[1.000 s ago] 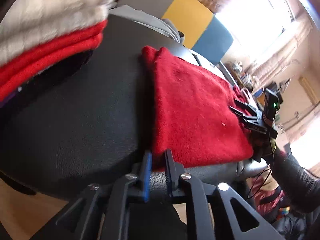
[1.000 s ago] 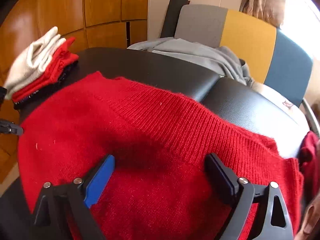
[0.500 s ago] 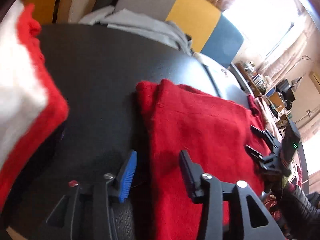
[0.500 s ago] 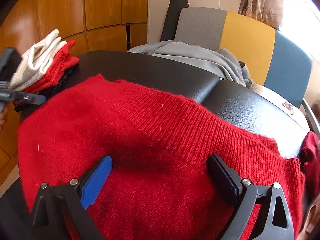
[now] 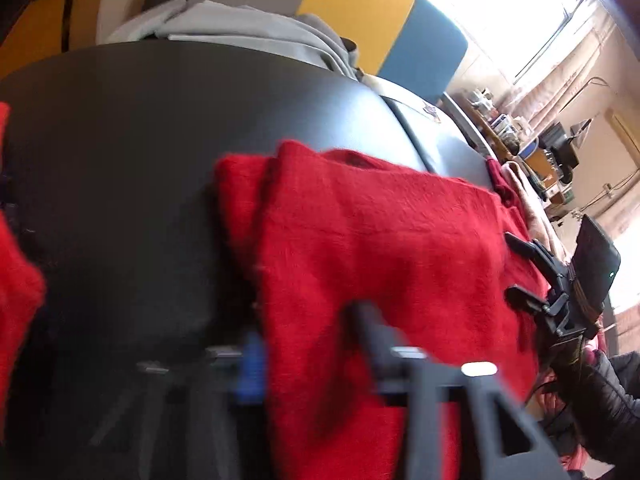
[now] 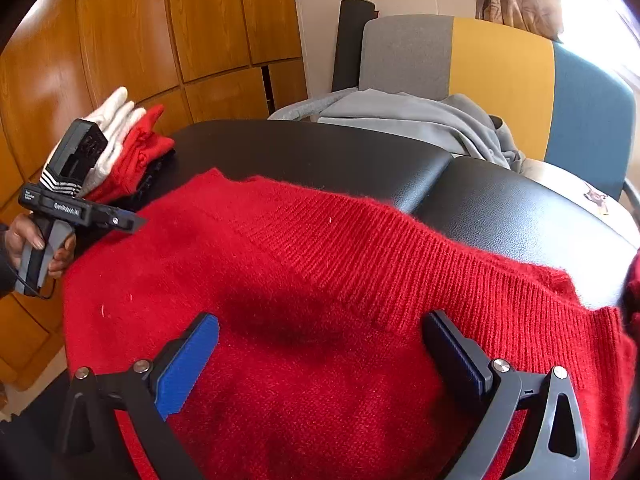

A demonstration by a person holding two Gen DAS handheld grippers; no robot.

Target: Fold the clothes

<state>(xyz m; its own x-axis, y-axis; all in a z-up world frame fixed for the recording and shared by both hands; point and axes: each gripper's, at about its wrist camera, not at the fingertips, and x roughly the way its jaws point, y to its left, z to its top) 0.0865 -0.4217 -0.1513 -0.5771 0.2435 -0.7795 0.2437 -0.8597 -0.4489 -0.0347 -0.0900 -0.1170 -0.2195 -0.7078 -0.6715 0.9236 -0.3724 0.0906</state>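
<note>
A: Where's the red sweater (image 6: 340, 300)?
B: Spread on the black worktop (image 6: 320, 152), under both sets of jaws.
A: Right gripper (image 6: 320, 356)?
B: Jaws wide, straddling the knit, pinching nothing.
A: Left gripper (image 5: 308, 344)?
B: Jaws closing; the sweater's edge lies between them.

The left tongs (image 5: 308, 344) have slid from the bare black table (image 5: 120, 152) onto the edge of the red sweater (image 5: 380, 248). Their jaws, shut a second ago, sprang apart and are closing now with knit between them. The stack of folded clothes (image 5: 16, 300) has slipped to the frame's left edge.
</note>
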